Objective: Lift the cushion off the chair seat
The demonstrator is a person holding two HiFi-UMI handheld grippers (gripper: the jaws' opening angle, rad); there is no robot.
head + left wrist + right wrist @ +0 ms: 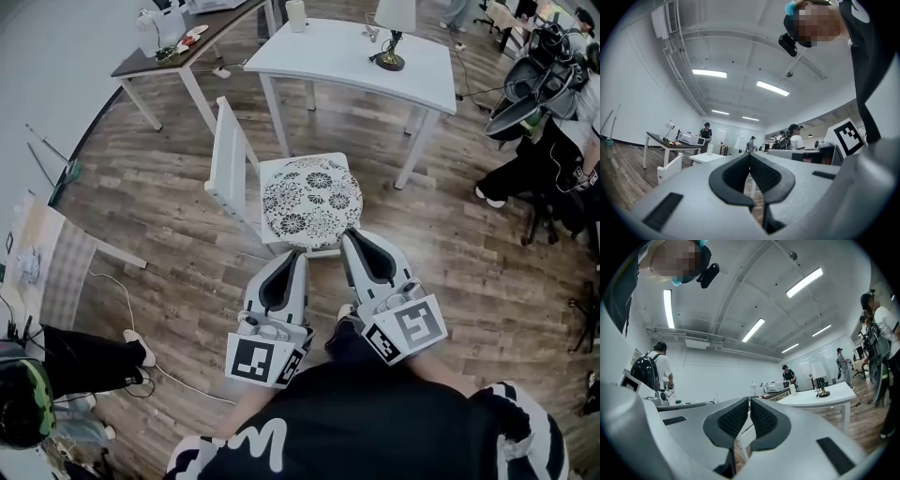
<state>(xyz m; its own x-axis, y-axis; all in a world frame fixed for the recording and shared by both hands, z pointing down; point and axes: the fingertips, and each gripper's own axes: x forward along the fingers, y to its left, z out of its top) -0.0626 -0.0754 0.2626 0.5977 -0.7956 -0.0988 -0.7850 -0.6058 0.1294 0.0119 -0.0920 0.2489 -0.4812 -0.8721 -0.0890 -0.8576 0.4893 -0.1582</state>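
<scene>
A round cushion with a black-and-white flower print lies on the seat of a white wooden chair in the middle of the head view. My left gripper is just short of the cushion's near edge, jaws together and empty. My right gripper is beside it, at the cushion's near right edge, also shut with nothing held. In the left gripper view the left gripper has its pads meeting over the room, and the right gripper looks the same in its own view. Neither gripper view shows the cushion.
A white table with a lamp stands just behind the chair. A brown desk is at the back left. A person sits at the right, another at the lower left. A cable trails on the wood floor.
</scene>
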